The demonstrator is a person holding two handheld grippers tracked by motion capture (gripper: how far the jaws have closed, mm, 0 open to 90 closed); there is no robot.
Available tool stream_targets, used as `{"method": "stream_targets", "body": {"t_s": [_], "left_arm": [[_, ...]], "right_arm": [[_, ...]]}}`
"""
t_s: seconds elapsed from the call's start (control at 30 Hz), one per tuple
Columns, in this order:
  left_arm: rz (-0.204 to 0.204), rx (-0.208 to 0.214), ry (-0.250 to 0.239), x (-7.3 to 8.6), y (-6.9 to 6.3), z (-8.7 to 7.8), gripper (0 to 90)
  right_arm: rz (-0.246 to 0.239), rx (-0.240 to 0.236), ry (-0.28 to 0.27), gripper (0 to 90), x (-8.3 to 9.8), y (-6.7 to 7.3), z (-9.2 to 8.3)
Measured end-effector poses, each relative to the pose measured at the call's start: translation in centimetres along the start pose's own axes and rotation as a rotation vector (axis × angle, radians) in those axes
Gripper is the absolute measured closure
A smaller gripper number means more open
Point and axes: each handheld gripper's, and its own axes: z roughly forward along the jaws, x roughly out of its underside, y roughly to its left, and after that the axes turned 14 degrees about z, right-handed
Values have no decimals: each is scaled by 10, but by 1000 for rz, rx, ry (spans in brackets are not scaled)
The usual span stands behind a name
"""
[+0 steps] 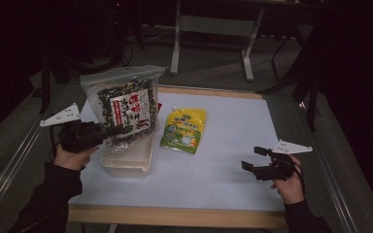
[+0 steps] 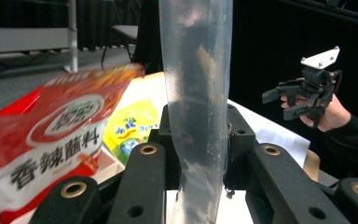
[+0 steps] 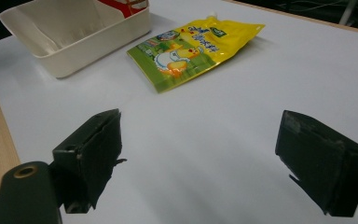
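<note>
L tongs (image 1: pixel 108 132) clamped on the lower edge of the seaweed bag (image 1: pixel 124 104); in the left gripper view the clear film of the bag runs straight up between the jaws, pinched thin. Bag hangs upright, long axis vertical, zip end on top, printed face toward the high view. It sits directly over the white bin (image 1: pixel 126 165), which lies below and just right of the L hand (image 1: pixel 72 156), so the key relation is bag above bin, bin's long side running away from the person. My read: next move is down into the bin, and the tall bag prob. needs tipping to lie along that long axis.

Already in the bin: red sauce packet (image 2: pixel 51 149) at its far end, w/ room nearer the person. It could snag the bag's lower corner if lowered straight.

Yellow pouch (image 1: pixel 184 129) lies flat on the counter (image 1: pixel 233 160) just right of the bin, spout end pointing away, not touching it as far as I can tell.

R tongs (image 1: pixel 256 164) released, jaws wide, nothing between, hovering low over bare counter well right of the pouch. L hand far nearer the bin; R nearer the pouch.
</note>
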Motion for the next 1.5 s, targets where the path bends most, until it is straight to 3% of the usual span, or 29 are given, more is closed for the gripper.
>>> {"method": "stream_targets", "body": {"t_s": [0.23,0.5,0.77,0.97,1.2,1.27,1.37,1.5], "left_arm": [[-15,-23,58,21,9,-4,764],[-18,-52,102,40,16,6,764],[32,-65,178,49,13,28,764],[9,-66,160,64,17,30,764],[49,-80,164,69,19,35,763],[30,-80,189,73,23,38,763],[-24,-57,181,81,30,37,761],[-38,-46,172,83,33,35,760]], "right_arm": [[2,1,2,139,0,0,1],[0,-1,6,139,1,0,3],[4,0,4,139,2,-1,1],[7,2,4,139,3,-3,0],[6,1,6,140,3,-2,0],[6,0,9,139,3,-2,1],[7,-2,12,140,4,-2,1],[12,-1,14,142,4,-3,0]]}}
